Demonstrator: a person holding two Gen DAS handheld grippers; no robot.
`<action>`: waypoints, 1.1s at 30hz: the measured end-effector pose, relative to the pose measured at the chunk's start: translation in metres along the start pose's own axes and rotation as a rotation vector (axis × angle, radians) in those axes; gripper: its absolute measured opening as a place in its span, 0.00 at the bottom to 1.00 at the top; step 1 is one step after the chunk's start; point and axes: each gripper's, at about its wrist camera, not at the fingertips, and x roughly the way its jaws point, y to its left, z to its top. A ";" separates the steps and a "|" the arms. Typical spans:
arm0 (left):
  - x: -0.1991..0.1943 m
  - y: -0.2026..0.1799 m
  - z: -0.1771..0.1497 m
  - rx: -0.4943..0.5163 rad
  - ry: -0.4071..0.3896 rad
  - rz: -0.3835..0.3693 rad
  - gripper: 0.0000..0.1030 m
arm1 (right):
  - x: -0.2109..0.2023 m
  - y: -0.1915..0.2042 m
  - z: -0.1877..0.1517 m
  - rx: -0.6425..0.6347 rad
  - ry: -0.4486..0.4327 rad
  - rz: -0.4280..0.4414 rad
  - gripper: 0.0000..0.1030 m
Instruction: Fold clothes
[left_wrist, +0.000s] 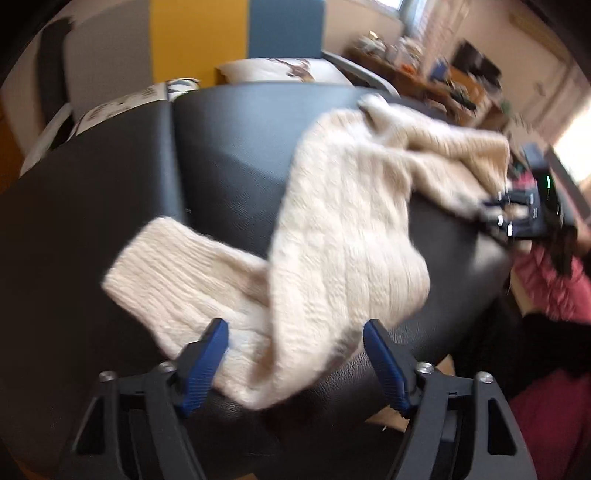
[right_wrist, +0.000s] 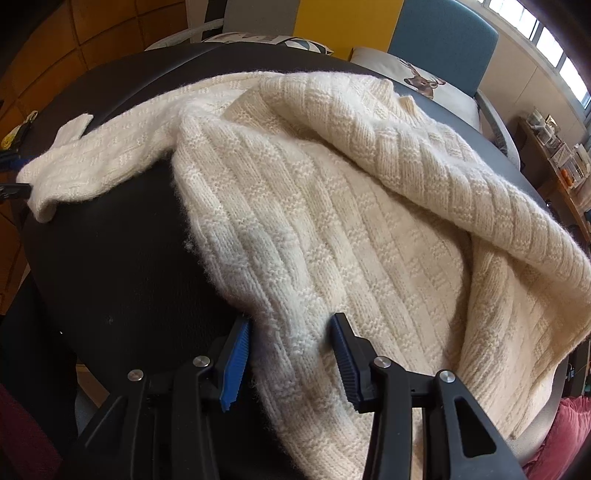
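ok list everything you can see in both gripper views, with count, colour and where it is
sweater: one, cream knit, spread over the black table, a sleeve trailing left
table: one, black, under the sweater
cushion with deer print: one, pale, on the blue chair behind the table
left gripper: black with blue fingers, open over the sleeve
right gripper: black with blue fingers, sweater edge between them; grip unclear
person: pink sleeve, right edge

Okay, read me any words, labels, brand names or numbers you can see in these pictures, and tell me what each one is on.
No text can be read anywhere.
Patterned cushion: black marks that could be letters, cut off and unreadable.
Deer cushion: a picture only, no words.
Cream sweater: no label or tag showing.
Shelf clutter: too small to read.
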 end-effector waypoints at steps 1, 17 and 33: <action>0.004 -0.003 -0.002 0.004 0.012 0.007 0.14 | -0.001 0.001 0.000 0.000 0.002 -0.006 0.43; -0.123 0.085 0.040 -0.462 -0.352 -0.177 0.07 | -0.034 0.030 0.034 0.172 -0.090 0.415 0.11; -0.085 0.205 0.080 -0.800 -0.089 0.239 0.17 | 0.010 0.126 0.095 0.183 0.005 0.779 0.24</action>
